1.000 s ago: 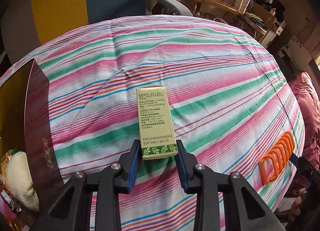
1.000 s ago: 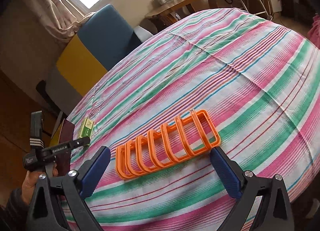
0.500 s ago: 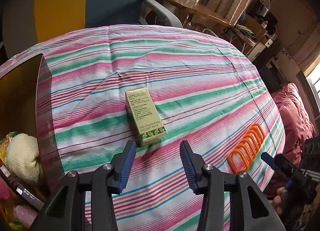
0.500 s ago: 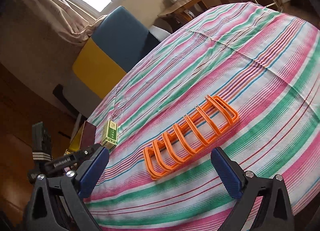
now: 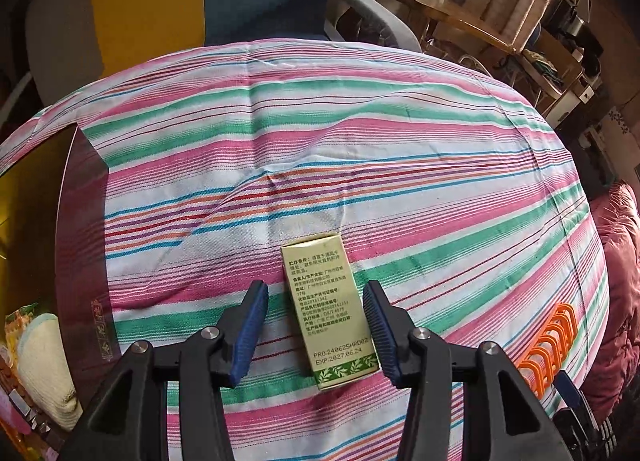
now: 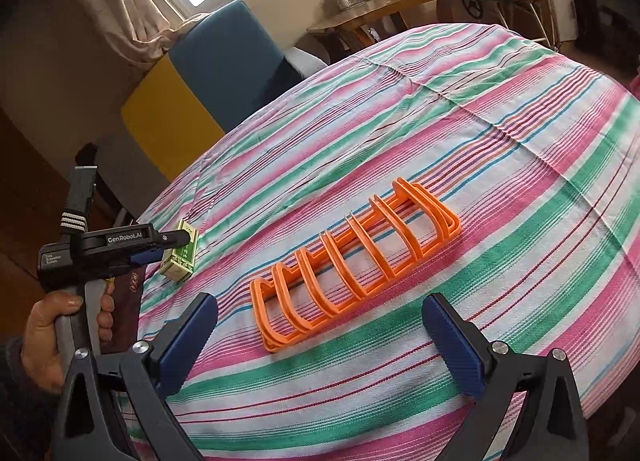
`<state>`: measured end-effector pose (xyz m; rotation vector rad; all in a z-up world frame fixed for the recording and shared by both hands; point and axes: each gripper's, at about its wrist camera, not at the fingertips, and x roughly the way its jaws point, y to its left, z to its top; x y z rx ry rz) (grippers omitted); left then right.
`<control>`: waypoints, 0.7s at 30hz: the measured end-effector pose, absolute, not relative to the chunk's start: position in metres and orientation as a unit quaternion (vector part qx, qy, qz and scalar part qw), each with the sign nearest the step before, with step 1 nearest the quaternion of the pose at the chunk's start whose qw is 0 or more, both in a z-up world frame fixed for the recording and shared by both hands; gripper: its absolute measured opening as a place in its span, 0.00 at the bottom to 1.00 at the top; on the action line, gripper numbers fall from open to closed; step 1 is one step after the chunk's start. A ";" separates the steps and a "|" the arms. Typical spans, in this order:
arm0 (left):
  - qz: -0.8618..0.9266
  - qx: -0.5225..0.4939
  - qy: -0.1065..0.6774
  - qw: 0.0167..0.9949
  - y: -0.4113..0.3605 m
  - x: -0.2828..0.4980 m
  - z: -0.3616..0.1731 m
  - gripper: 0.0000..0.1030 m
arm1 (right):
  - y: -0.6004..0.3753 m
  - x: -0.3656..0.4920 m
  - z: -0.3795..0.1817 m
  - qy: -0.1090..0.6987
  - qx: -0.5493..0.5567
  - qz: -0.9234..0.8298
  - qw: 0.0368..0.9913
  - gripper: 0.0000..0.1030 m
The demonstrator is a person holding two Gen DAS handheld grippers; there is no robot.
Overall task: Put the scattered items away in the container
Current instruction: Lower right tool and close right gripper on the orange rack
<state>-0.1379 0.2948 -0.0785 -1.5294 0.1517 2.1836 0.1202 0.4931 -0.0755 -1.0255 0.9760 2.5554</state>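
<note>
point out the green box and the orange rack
green box [image 5: 329,311], left wrist view, middle of its printed top face
orange rack [image 6: 354,259], right wrist view, a middle rib

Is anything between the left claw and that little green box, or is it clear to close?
Nothing visible is in the way. The left claw is open, with the green box lying flat on the striped cloth between its fingers, a gap showing on each side. The orange rack sits well off to the right.
</note>
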 end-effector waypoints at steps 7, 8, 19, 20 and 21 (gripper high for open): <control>0.791 -0.555 0.059 0.250 0.295 -0.132 -0.085 0.30 | 0.508 0.096 -0.075 0.347 -0.346 0.867 0.094 1.00; 0.790 -0.553 0.062 0.257 0.295 -0.128 -0.085 0.30 | 0.510 0.092 -0.075 0.348 -0.346 0.867 0.091 1.00; 0.777 -0.555 0.046 0.294 0.271 -0.070 -0.082 0.30 | 0.523 0.046 -0.075 0.343 -0.355 0.867 0.064 1.00; 0.777 -0.555 0.044 0.294 0.267 -0.065 -0.082 0.30 | 0.520 0.042 -0.074 0.334 -0.360 0.869 0.061 1.00; 0.776 -0.556 0.041 0.295 0.264 -0.060 -0.082 0.30 | 0.516 0.041 -0.074 0.328 -0.365 0.869 0.058 1.00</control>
